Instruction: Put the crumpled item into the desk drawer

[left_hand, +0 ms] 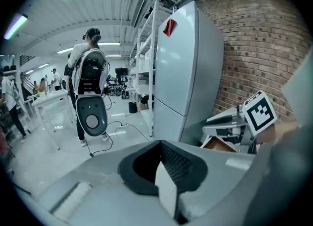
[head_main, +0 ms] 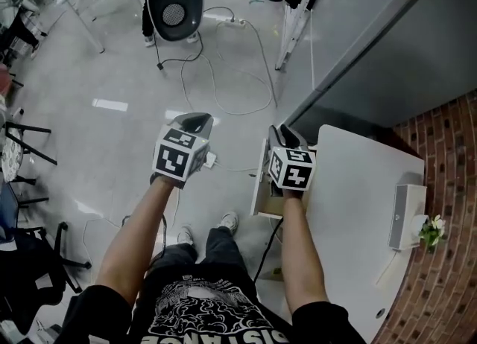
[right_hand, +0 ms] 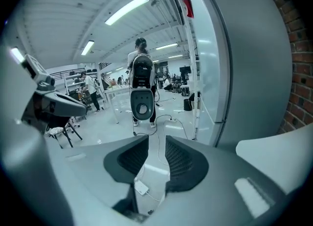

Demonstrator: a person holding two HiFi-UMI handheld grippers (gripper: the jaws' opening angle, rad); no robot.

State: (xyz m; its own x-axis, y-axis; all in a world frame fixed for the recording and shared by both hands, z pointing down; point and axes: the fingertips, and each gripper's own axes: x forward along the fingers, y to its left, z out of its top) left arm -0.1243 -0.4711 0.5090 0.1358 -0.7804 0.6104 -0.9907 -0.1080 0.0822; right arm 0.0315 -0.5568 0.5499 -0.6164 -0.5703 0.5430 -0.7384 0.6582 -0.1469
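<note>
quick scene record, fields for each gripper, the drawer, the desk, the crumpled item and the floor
left gripper: raised over the floor; a pale wedge shows between its fingers, hold unclear
right gripper: over the drawer in the head view; fingers apart, nothing between them
drawer: pulled open from the desk, inside mostly hidden
desk: white; white box and small plant by the brick wall
crumpled item: not identifiable in any view
floor: cables, dark speaker-like unit

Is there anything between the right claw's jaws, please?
No: the right claw stands open, with only the floor showing through its gap.
</note>
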